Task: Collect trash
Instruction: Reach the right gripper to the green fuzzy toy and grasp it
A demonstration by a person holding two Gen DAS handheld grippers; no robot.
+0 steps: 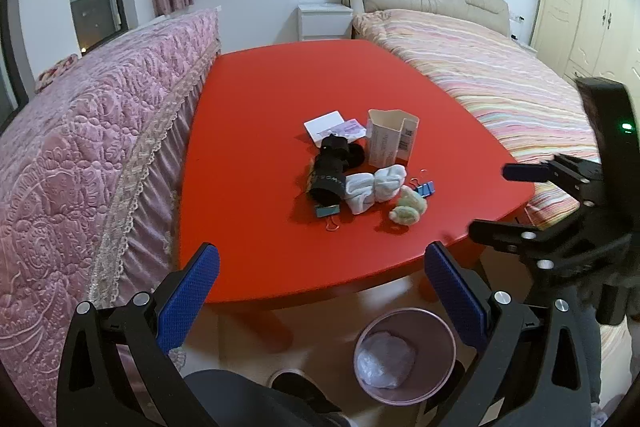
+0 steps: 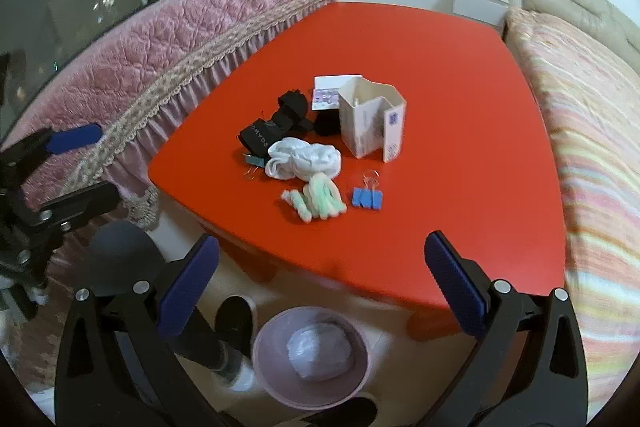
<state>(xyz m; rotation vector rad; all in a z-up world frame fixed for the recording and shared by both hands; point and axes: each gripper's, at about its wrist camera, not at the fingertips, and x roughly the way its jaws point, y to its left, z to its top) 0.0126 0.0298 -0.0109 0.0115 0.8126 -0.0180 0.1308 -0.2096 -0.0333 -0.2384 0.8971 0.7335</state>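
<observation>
- Nearest in both views are the grippers: the left gripper (image 1: 320, 283) and the right gripper (image 2: 320, 279) each hang before the near table edge with jaws wide apart, nothing between them.
- On the floor under that edge stands a pink bin (image 1: 404, 355) (image 2: 310, 357), a crumpled clear bag lying in its bottom.
- Only the right wrist view shows a dark shoe (image 2: 234, 323) just beside the bin's left; the left wrist view cuts it to a sliver.
- The red table (image 1: 260, 155) (image 2: 440, 67) carries one cluster of things near its middle.
- Closest in the cluster are a pale green fuzzy bundle (image 1: 408, 209) (image 2: 320, 201), a blue binder clip (image 1: 425, 188) (image 2: 367, 198) and a teal binder clip (image 1: 328, 211) (image 2: 253, 161).
- Behind them lies a white sock roll (image 1: 374, 189) (image 2: 304, 159), touching a black sock roll (image 1: 330, 171) (image 2: 276, 125).
- Farther back stands an opened white carton (image 1: 390, 141) (image 2: 370, 121), upright; the right wrist view looks into its mouth and seems to show a thin stick inside, though blur leaves this unsure.
- Behind the carton lie a white card (image 1: 324, 125) (image 2: 332, 81) and a small printed slip (image 1: 352, 129) (image 2: 326, 99).
- Each view catches the other gripper at its edge: the right one at the left wrist view's right, the left one at the right wrist view's left.
- Beyond are a pink quilted cover (image 1: 88, 131) (image 2: 180, 39), a striped bed (image 1: 492, 75) (image 2: 592, 123) and a white nightstand (image 1: 324, 21) (image 2: 478, 1).
- Only the left wrist view shows a cream wardrobe (image 1: 588, 7).
</observation>
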